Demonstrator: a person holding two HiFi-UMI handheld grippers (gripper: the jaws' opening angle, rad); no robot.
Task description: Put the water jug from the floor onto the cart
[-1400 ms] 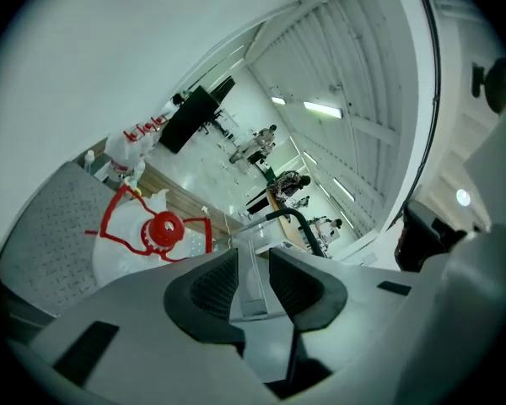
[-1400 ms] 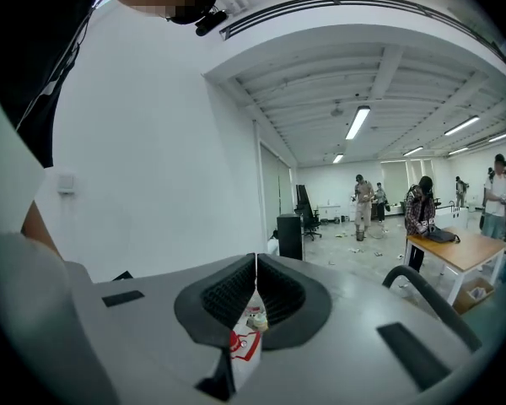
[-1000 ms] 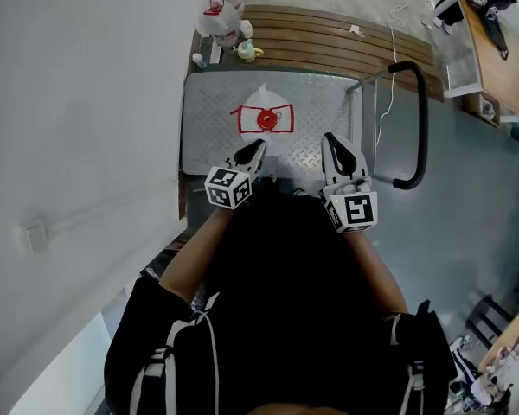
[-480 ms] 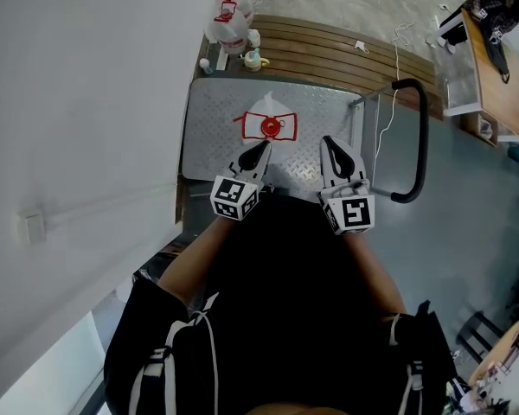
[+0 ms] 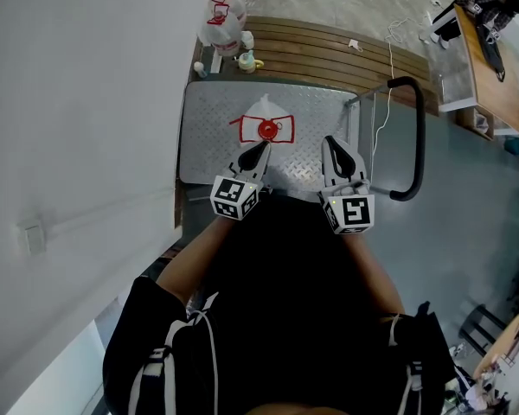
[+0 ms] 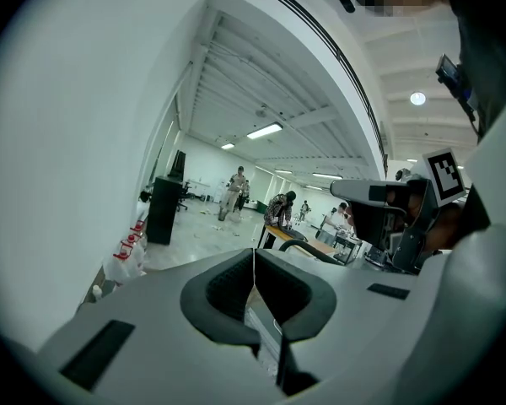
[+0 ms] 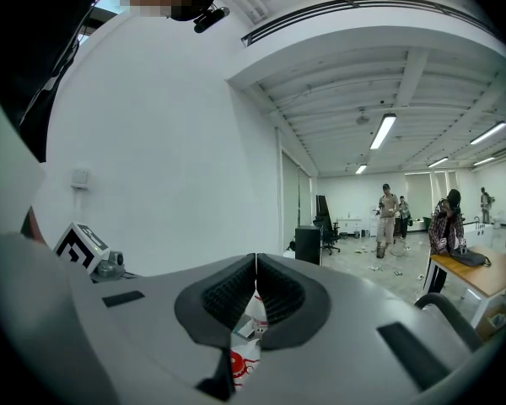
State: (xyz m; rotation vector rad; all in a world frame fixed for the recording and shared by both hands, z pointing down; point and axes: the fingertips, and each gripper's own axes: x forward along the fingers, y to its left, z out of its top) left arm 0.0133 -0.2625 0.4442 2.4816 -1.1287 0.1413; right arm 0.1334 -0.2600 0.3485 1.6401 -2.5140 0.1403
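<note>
The water jug (image 5: 267,128), clear with a red cap and red handle, stands upright on the cart's metal deck (image 5: 212,141). My left gripper (image 5: 261,147) hovers just on my side of the jug, jaws shut with nothing between them; the left gripper view shows its pads (image 6: 236,281) meeting. My right gripper (image 5: 330,141) is level with it to the jug's right, also shut and empty. Through the gap under the right gripper's pads (image 7: 278,298) I see part of the jug (image 7: 253,315).
The cart's black push handle (image 5: 420,128) curves up on the right. A slatted wooden platform (image 5: 329,46) lies beyond the cart. Several more jugs (image 5: 225,11) and small bottles stand by the white wall (image 5: 86,102) on the left. People and desks fill the far room.
My left gripper has lifted a little and rolled slightly, and its jaws have come together. The jug stays standing on the cart. The right gripper has not moved.
</note>
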